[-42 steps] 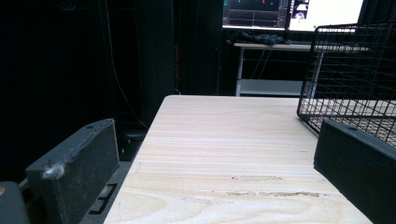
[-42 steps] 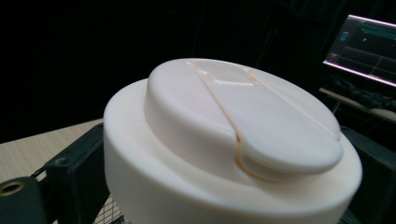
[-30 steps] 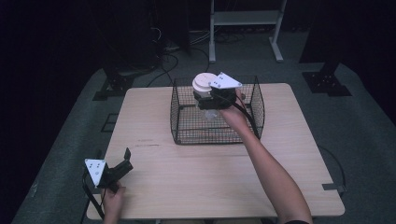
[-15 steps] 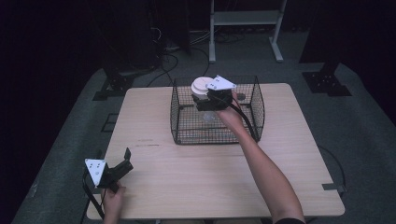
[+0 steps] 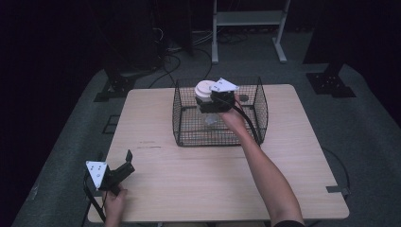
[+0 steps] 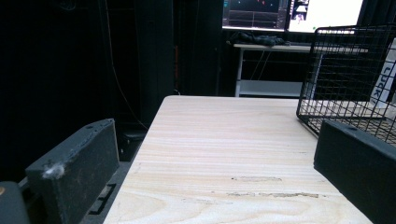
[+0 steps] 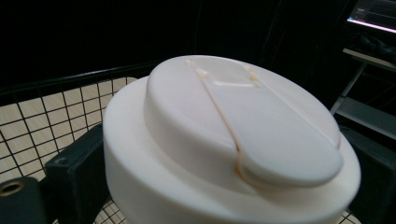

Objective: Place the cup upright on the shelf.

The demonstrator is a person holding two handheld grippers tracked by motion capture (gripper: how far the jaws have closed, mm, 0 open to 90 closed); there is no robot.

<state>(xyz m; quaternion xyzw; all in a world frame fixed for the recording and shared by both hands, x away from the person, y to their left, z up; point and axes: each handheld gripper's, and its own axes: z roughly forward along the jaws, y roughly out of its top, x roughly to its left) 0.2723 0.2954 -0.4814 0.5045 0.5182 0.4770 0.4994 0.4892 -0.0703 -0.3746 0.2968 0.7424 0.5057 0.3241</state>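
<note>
On the pale wooden bench (image 5: 189, 179) stands a black wire basket (image 5: 257, 101) toward the far side, and above its far-left part the right hand-held gripper (image 5: 208, 100) is clamped on a white-lidded jar (image 5: 204, 90), a jaw on either side just under the cap. The jar looks rigid and likely light; its smooth plastic could slip, so gripping below the wide lid rim seems soundest. Its cap (image 7: 243, 126) is cream-white with a flip tab. The left hand-held gripper (image 5: 124, 163) rests near-left, jaws apart.
</note>
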